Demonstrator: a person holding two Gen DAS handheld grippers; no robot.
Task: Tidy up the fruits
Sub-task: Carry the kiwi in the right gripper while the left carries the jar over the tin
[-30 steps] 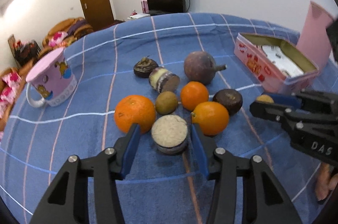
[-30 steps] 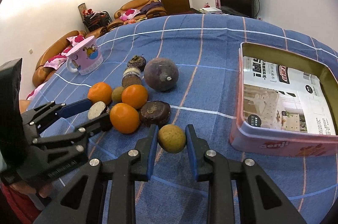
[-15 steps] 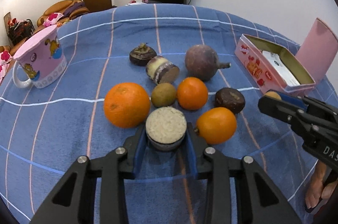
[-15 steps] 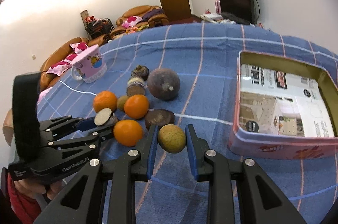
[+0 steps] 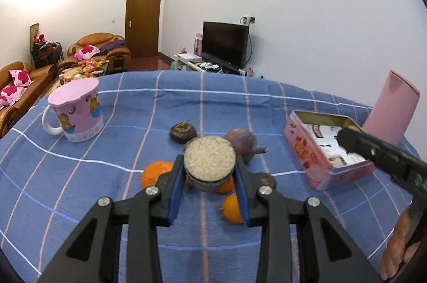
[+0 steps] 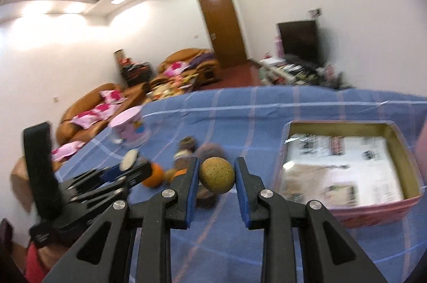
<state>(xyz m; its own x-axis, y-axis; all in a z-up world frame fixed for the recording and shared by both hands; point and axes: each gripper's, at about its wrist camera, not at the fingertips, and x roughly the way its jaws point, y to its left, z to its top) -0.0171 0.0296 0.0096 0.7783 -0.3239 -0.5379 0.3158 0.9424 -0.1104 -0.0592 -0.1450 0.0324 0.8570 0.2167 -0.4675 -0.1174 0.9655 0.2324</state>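
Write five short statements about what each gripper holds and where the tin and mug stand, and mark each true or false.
1. The left gripper is shut on the halved fruit. True.
2. The right gripper is open and holds nothing. False: it is shut on the round yellowish fruit.
3. The pink tin is open. True.
4. The pink mug lies on its side. False: it stands upright.
5. An orange sits inside the tin. False: it lies on the blue cloth.

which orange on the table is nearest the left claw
The round orange half hidden behind the left claw's right finger; the other round orange lies farther back-left on the blue checked cloth.
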